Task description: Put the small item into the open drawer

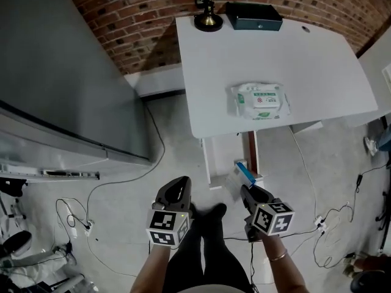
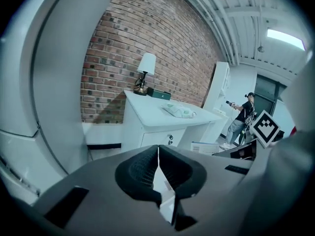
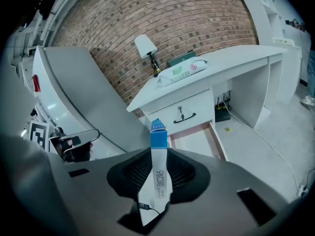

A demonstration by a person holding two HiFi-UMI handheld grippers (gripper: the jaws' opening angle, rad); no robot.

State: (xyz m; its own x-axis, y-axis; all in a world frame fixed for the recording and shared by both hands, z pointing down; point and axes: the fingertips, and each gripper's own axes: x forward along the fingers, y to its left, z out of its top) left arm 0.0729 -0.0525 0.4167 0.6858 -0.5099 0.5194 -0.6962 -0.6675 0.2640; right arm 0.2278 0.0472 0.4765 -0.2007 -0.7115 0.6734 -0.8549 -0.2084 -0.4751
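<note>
The small item is a slim white carton with a blue top (image 3: 157, 140), clamped upright in my right gripper (image 3: 158, 162). In the head view the carton (image 1: 245, 174) and the right gripper (image 1: 248, 191) hang just in front of the open drawer (image 1: 206, 161) under the white desk (image 1: 214, 66). The right gripper view shows that low drawer (image 3: 218, 141) pulled out, with a shut drawer above it. My left gripper (image 1: 177, 192) is to the left at a similar height. Its jaws meet with nothing between them (image 2: 158, 157).
A lamp (image 1: 209, 5), a dark box (image 1: 253, 16) and a pack of wipes (image 1: 261, 100) sit on the desk. A large grey panel (image 1: 61, 72) stands to the left. Cables (image 1: 91, 224) trail over the floor. A person (image 2: 243, 116) stands far off.
</note>
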